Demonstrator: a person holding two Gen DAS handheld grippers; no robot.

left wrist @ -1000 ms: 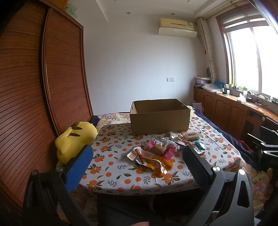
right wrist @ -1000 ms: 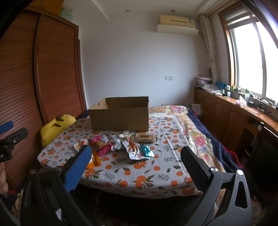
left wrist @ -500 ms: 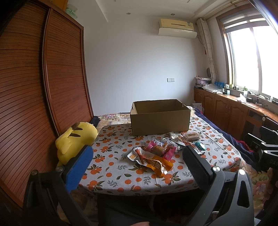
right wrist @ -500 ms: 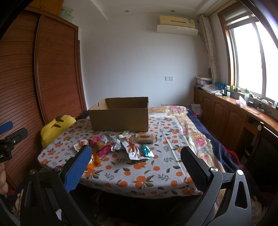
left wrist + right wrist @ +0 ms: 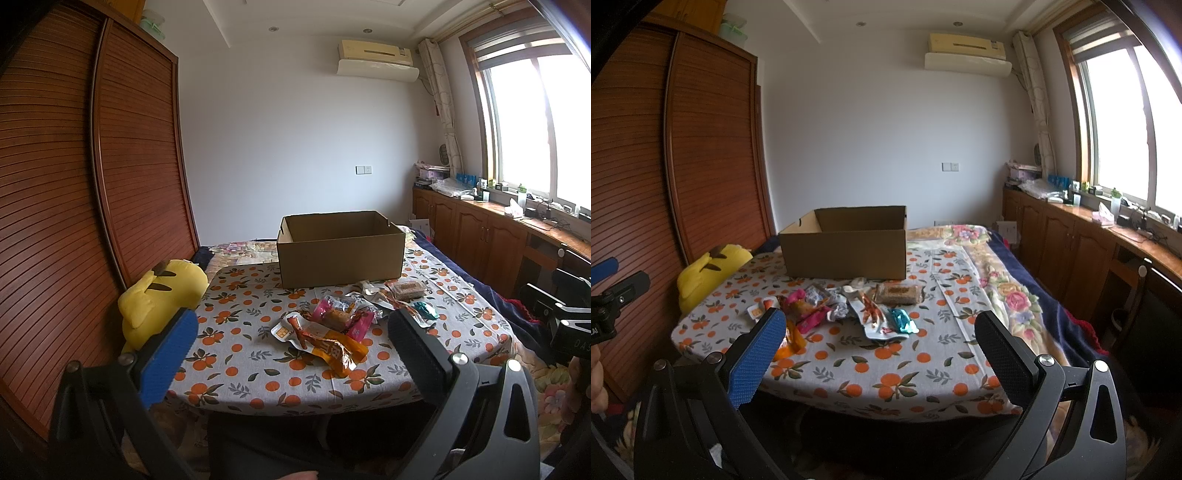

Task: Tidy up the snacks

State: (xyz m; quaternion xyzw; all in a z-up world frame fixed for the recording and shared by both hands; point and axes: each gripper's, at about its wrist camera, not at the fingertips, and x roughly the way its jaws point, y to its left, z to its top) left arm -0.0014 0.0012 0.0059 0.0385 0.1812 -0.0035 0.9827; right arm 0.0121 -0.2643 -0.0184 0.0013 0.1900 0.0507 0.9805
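While both hover short of table (image 5: 849, 373), left tool (image 5: 291, 332), right tool (image 5: 879, 332) gape wide, empty.

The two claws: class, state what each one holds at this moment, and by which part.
Nothing is held. The left claw and right claw are both open and empty, short of the snack packets lying on the table.

Barely any change: right view drifts slightly, box (image 5: 846, 245) and snacks (image 5: 846, 310) sit a touch lower in frame; left view shifts marginally too. Nothing on desk (image 5: 886, 369) moves.
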